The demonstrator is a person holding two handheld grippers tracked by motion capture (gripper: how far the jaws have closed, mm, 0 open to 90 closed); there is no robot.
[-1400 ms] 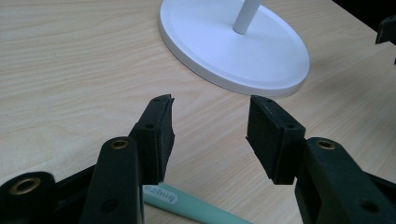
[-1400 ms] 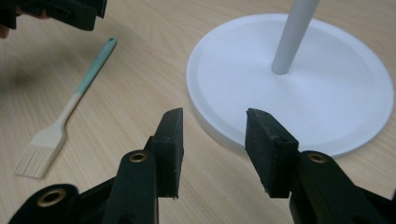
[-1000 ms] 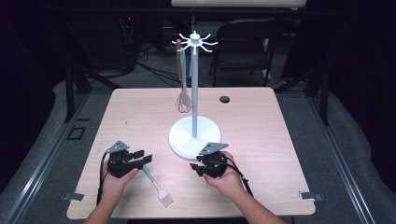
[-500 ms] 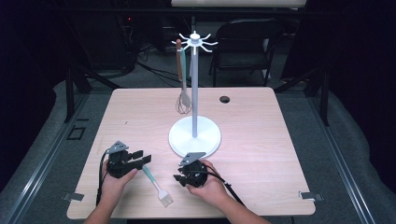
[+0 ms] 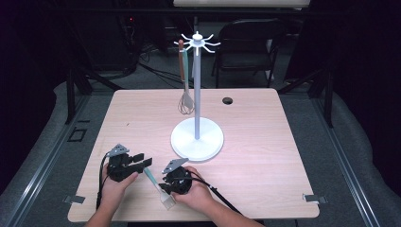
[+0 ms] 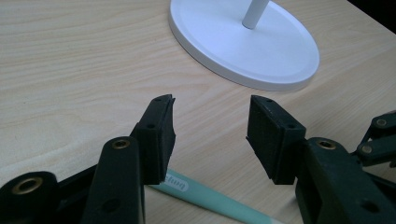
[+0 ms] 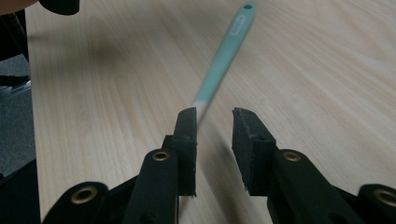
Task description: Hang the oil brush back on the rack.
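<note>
brush: flat on table. right gripper jaws just closing round its pale end, nothing pinched; left gripper wide, empty. risk: thin handle slips sideways from an off-centre pinch.

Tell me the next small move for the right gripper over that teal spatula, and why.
Probably ease the right gripper down a little and finish closing on the spatula. Its jaws have just been closing but still stand apart, with the spatula's pale end between them on the table and not yet pinched. The left gripper is open above the handle, gripping nothing.
</note>
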